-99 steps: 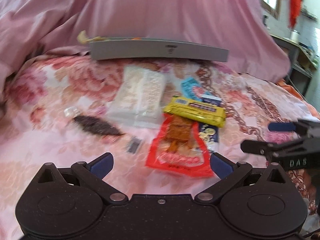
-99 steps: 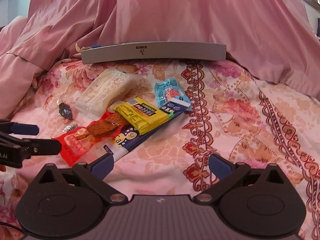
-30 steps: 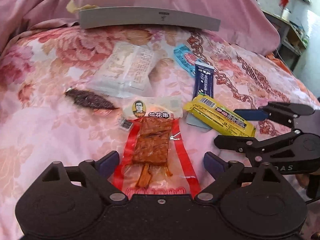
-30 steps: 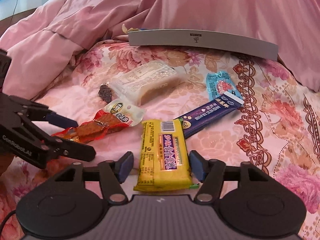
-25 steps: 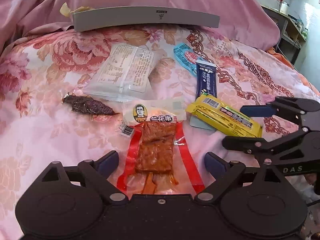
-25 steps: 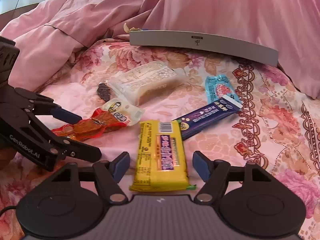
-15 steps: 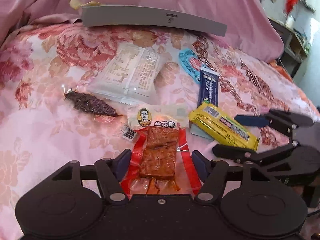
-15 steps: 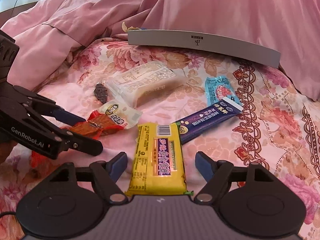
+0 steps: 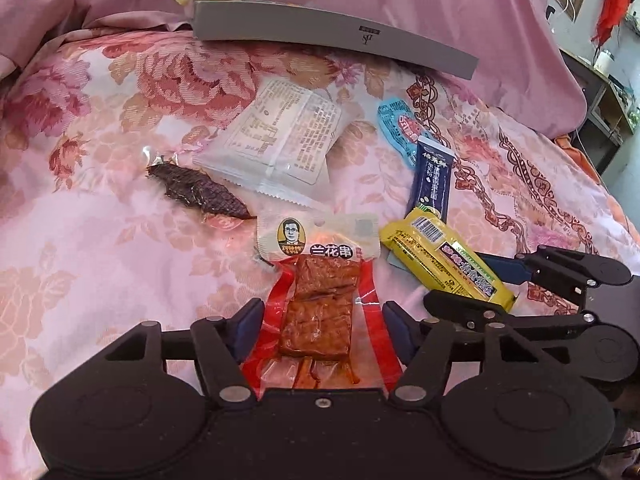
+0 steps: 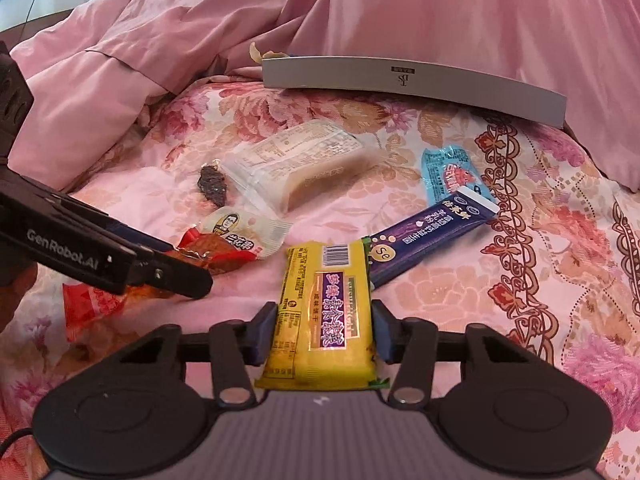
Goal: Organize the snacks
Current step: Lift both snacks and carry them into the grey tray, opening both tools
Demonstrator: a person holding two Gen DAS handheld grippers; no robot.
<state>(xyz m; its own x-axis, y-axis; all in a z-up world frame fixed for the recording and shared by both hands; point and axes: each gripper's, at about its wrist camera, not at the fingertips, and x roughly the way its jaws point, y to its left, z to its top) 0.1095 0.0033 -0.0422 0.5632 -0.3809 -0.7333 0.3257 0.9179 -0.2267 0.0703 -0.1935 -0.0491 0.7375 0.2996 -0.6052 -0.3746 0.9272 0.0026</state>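
Observation:
Snacks lie on a floral pink bedspread. My left gripper (image 9: 322, 326) is shut on the red tofu-skewer packet (image 9: 320, 304), which also shows in the right wrist view (image 10: 224, 248). My right gripper (image 10: 324, 332) is shut on the yellow snack bar (image 10: 324, 308), seen from the left wrist view (image 9: 444, 264) too. Beyond lie a dark blue stick packet (image 10: 432, 232), a light blue pouch (image 10: 450, 172), a clear-wrapped white cake (image 10: 300, 160) and a dark dried-fruit piece (image 10: 212, 190).
A grey curved box lid (image 10: 416, 80) lies at the back against a pink quilt (image 10: 360, 8). More quilt folds rise at the left (image 10: 80, 92). A shelf (image 9: 608, 92) stands off the bed's right side.
Both grippers have closed: the left's fingers now press the red packet's sides and the right's fingers now clamp the yellow bar. Both moved slightly forward over their packets.

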